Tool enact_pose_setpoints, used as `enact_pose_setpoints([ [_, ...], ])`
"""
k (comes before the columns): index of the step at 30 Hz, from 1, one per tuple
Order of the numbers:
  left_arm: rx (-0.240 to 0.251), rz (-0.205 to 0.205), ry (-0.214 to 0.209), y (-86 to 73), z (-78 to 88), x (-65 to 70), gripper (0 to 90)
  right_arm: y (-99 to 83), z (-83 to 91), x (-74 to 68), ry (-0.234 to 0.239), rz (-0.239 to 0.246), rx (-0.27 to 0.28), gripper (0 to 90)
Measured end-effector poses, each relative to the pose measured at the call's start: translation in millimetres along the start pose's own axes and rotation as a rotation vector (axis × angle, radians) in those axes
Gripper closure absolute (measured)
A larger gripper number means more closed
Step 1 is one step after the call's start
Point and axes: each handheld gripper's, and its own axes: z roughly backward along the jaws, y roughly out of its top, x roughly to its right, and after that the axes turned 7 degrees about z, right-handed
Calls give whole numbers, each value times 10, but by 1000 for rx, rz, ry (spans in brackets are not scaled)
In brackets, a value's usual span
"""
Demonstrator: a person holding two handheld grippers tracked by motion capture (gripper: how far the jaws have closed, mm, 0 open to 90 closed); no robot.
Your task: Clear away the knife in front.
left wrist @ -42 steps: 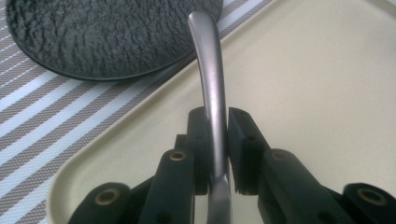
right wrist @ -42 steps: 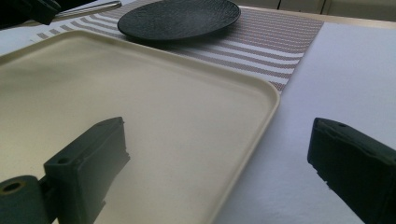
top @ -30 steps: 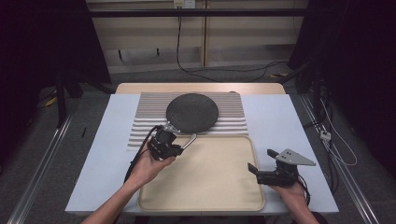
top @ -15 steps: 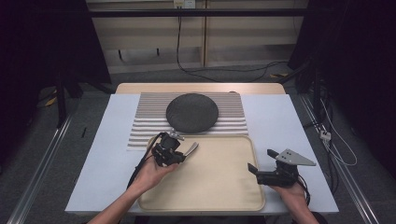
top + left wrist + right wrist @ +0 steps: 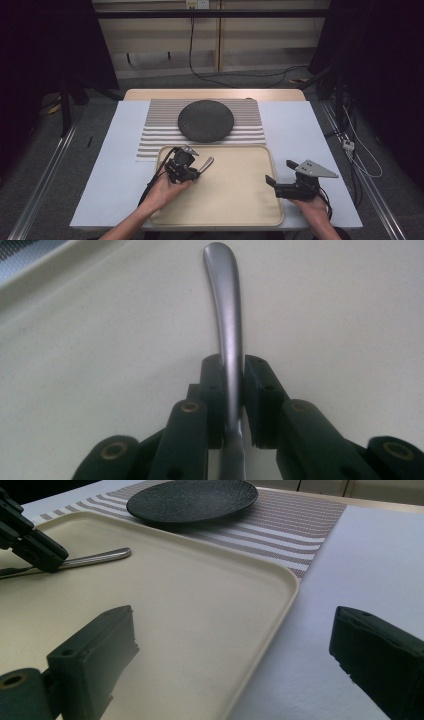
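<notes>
Left tool (image 5: pixel 231 390) clamped on utensil handle (image 5: pixel 227 315), over tray (image 5: pixel 240 200) near-left corner | right tool (image 5: pixel 235 665) apart, idle | I judge risk: narrow handle pivoting or slipping.

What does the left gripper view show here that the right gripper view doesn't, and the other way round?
Left gripper view alone: close up, the left gripper has its black pads clamped on the sides of a metal utensil handle, the handle's rounded end pointing away over the tray.

Right gripper view alone: the right gripper with jaws wide apart and nothing between them, the black plate, the striped mat and the white table cover.

Both: the handle and the cream tray.
</notes>
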Motion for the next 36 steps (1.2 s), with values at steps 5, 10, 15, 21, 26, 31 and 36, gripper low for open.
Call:
enact_pose_setpoints([
  [5,6,8,-4,-51,24,5,794,-2,-2,2,4,0,0,51],
  [10,8,-4,-23,-71,34,-11,787,-5,1,6,2,0,-1,50],
  [15,22,-37,-38,-87,51,-26,561,-3,-7,-2,8,2,-3,50],
  [21,79,-48,-29,-62,32,-61,268,-8,-5,14,9,-8,0,51],
  [26,129,-38,-19,0,98,-89,151,-11,-2,13,11,-9,1,50],
  [31,150,-73,-56,-7,113,-35,200,-10,-6,17,12,-7,0,50],
  [36,209,-118,-74,-36,130,72,439,-5,-5,9,10,-5,2,50],
])
